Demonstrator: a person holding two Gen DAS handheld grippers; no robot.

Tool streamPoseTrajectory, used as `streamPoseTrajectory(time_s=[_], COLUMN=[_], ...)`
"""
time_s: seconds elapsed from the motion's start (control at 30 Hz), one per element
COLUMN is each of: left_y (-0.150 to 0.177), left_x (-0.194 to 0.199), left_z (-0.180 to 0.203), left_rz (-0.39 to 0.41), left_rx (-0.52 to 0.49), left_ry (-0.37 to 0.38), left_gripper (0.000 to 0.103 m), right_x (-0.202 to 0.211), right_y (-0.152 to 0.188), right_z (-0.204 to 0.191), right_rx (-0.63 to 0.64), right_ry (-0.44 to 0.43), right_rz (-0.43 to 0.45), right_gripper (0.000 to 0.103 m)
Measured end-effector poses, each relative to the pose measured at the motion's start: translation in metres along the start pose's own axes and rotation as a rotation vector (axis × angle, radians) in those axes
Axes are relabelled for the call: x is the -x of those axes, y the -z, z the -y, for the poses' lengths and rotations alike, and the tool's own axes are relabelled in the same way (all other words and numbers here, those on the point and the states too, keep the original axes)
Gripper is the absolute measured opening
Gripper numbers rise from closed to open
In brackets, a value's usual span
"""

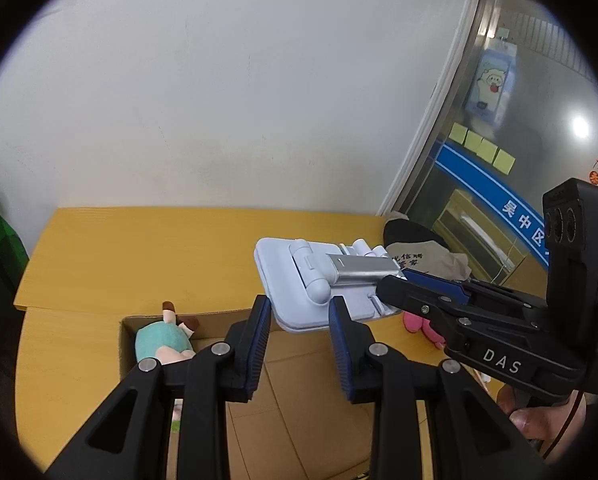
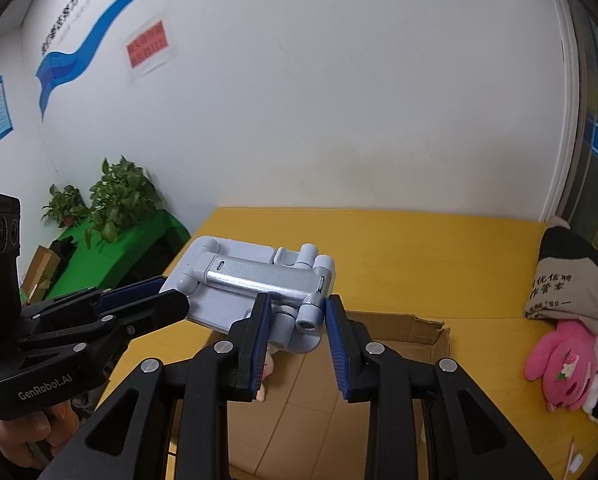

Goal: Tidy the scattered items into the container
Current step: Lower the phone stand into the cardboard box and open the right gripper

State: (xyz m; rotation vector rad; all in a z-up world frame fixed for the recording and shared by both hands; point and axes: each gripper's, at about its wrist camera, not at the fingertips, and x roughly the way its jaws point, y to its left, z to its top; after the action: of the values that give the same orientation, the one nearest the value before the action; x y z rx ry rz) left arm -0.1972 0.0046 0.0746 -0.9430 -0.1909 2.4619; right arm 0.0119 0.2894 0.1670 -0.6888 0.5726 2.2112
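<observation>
Black tongs, left pair (image 1: pixel 299 312), stand before my lens clamped on the near edge of a pale lilac folding phone stand with a silver metal arm (image 1: pixel 323 276). Right tongs (image 2: pixel 295 312), marked "DAS", grip its other side; the left body reads "GenRobot.AI". Stand hangs above an open brown cardboard box (image 2: pixel 399 328) on the yellow table (image 1: pixel 139 248). Inside lies a teal plush doll (image 1: pixel 163 344).
</observation>
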Motion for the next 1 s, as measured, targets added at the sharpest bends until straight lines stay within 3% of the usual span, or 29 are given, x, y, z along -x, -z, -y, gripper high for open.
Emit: streamPoseTrajectory(time_s=[0.33, 0.57, 1.0], left_y=[0.021, 0.055, 0.092], left_x=[-0.131, -0.194, -0.245], left_z=[-0.051, -0.077, -0.111], left_rz=[-0.141, -0.246, -0.419], left_rx=[0.023, 0.065, 0.102], left_ry=[0.036, 0.030, -0.078], left_gripper=[0.029, 0.029, 0.026], right_x=[-0.131, -0.201, -0.290], right_y=[0.022, 0.057, 0.107], right_z=[0.064, 0.097, 0.093], right_rx=[-0.089, -0.136, -0.142], right_ry=[0.043, 0.054, 0.078], right_rz=[-0.133, -0.232, -0.388], right_gripper=[0.030, 0.030, 0.031])
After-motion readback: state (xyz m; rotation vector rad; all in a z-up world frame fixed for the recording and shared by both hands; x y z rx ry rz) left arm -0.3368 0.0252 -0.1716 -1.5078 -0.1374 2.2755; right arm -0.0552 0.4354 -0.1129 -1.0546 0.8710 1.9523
